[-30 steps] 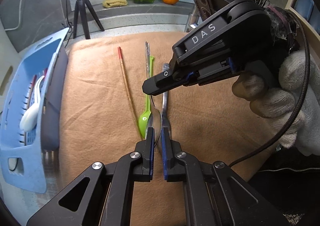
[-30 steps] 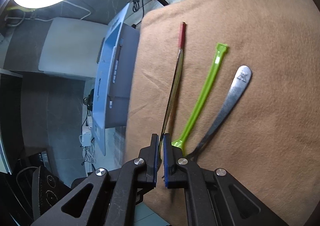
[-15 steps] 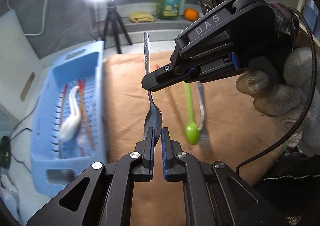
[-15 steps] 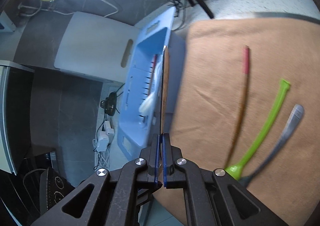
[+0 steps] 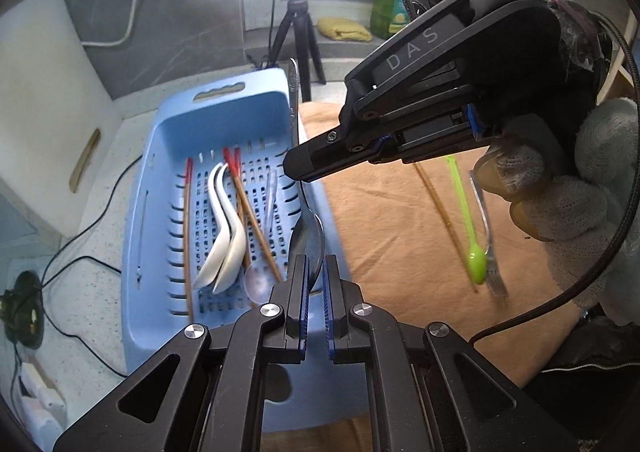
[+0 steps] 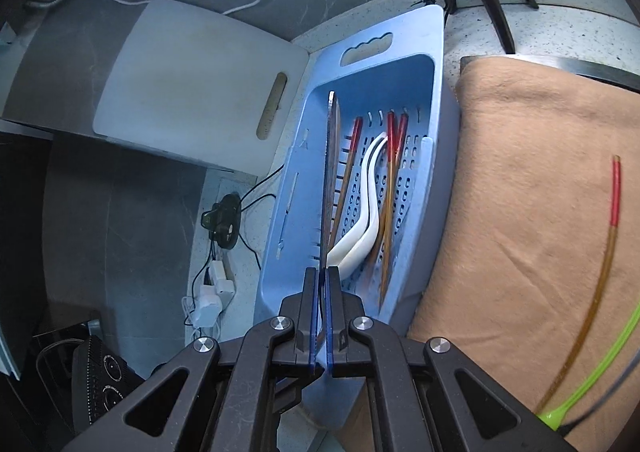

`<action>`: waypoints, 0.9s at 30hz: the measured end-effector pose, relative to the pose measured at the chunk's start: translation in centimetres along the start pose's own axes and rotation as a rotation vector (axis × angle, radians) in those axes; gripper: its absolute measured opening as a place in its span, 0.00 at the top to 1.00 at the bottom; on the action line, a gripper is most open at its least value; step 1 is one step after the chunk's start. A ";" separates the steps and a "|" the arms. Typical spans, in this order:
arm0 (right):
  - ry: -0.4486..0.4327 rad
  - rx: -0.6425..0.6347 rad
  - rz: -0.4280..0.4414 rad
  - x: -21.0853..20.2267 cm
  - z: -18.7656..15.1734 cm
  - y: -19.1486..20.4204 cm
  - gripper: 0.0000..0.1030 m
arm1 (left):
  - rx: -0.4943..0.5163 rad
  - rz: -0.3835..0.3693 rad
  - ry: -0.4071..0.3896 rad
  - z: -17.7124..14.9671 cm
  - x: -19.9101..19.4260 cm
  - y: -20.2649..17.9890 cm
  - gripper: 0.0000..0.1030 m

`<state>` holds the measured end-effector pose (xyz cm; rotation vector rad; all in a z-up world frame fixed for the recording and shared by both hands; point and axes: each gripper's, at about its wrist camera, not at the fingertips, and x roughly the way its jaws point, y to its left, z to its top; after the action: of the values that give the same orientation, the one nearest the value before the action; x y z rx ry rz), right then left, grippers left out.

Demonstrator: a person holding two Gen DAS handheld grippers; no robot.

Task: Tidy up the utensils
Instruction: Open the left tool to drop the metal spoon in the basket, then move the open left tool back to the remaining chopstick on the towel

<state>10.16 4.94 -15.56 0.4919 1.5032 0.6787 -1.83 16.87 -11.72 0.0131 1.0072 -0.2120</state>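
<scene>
My left gripper (image 5: 315,284) is shut on the bowl of a metal spoon (image 5: 306,240), whose handle points up over the right wall of the blue basket (image 5: 160,156). My right gripper (image 6: 320,316) is shut on the same metal spoon (image 6: 329,172) further along its handle and shows in the left wrist view (image 5: 296,168). The spoon hangs above the basket (image 6: 436,100), which holds white spoons (image 5: 224,236), red-tipped chopsticks (image 5: 248,208) and a clear spoon (image 5: 260,276). A red-tipped chopstick (image 6: 608,236), a green spoon (image 5: 466,220) and a fork (image 5: 486,236) lie on the tan cloth (image 5: 392,220).
A white cutting board (image 6: 192,92) stands left of the basket. A ring light on a tripod (image 5: 298,32), a dish soap bottle (image 5: 384,12) and a yellow sponge (image 5: 344,30) are at the back. Cables and plugs (image 6: 216,280) lie on the counter at left.
Both grippers have lifted the metal spoon off the cloth and carried it left, from beside the green spoon and fork to above the blue basket.
</scene>
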 end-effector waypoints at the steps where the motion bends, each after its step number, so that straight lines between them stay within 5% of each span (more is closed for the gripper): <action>1: 0.002 0.004 -0.010 0.5 0.2 0.0 0.97 | -0.002 -0.003 0.006 0.0 0.3 0.2 0.95; 17: -0.023 0.000 -0.057 0.9 1.3 -0.5 0.94 | -0.024 -0.029 0.023 0.2 0.7 1.4 0.95; 27: -0.060 0.007 -0.076 -3.8 0.2 -3.2 0.78 | -0.052 -0.024 -0.001 0.1 -0.8 -1.2 0.87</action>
<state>10.93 0.06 -14.91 0.4538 1.4611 0.5950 -2.33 15.83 -10.88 -0.0464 1.0115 -0.2081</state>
